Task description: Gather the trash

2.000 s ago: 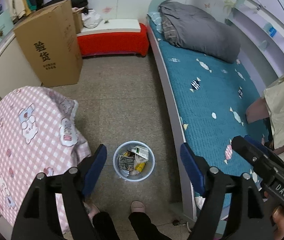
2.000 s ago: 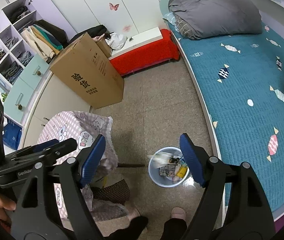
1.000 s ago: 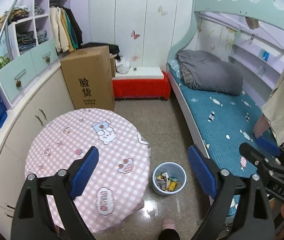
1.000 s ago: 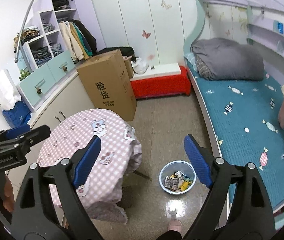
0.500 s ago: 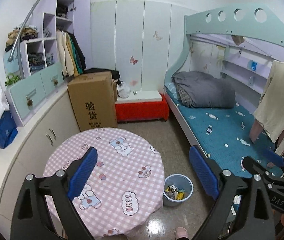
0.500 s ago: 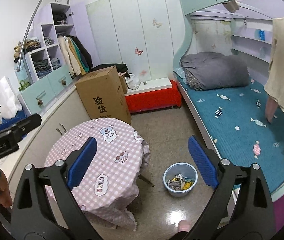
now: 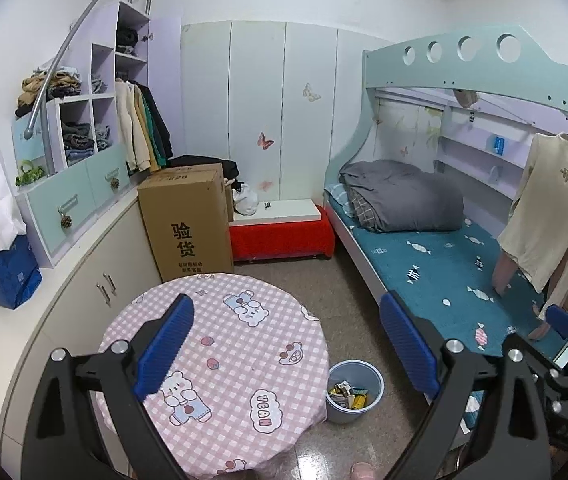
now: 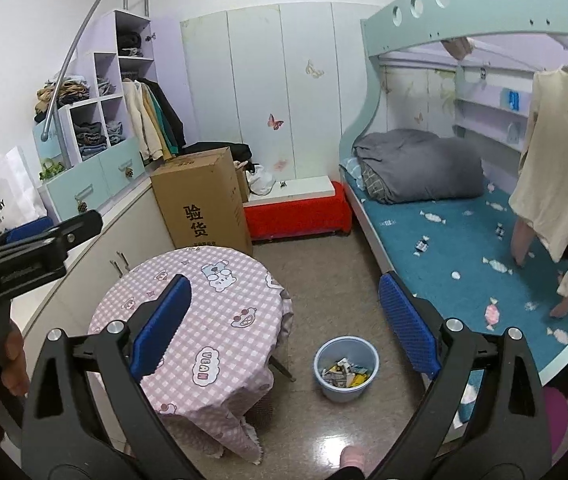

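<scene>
Two wrist views look down into a small bedroom. The left hand-held gripper stands wide with nothing between its blue pads. The right hand-held gripper is also wide and holds nothing; its jaws have just been opening. A pale blue bin stands on the floor between a round surface draped in pink checked cloth and the bed. Crumpled wrappers and paper scraps, the trash, lie inside the bin.

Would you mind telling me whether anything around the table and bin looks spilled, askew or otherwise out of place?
Nothing stands out. The blue bin stands upright on the floor beside the round table, wrappers inside it, with no litter visible around it. Both grippers are open and empty.
</scene>
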`<state>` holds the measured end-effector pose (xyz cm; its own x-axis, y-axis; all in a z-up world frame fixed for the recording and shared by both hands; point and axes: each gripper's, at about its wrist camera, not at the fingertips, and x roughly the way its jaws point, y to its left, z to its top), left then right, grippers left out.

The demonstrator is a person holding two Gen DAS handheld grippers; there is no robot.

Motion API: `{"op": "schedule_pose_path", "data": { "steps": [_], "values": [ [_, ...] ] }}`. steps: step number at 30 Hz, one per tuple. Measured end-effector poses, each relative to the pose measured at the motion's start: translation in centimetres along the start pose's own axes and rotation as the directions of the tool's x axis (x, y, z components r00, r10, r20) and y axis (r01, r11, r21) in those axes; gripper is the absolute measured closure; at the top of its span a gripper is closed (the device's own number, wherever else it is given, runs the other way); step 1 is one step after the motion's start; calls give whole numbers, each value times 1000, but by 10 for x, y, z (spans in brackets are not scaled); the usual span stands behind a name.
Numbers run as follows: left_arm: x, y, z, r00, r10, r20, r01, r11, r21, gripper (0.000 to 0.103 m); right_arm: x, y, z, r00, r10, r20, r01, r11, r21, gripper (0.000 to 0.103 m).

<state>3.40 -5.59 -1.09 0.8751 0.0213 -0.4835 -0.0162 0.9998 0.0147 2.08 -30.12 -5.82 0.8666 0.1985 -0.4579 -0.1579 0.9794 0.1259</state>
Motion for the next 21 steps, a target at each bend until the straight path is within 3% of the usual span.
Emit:
{"op": "schedule_pose_path", "data": {
  "steps": [21],
  "values": [
    [-8,-6,-3,1000,-6,17,5,1000,26,11,-3,2,0,1000,-18,19,18,1000,-10,9]
  ]
}}
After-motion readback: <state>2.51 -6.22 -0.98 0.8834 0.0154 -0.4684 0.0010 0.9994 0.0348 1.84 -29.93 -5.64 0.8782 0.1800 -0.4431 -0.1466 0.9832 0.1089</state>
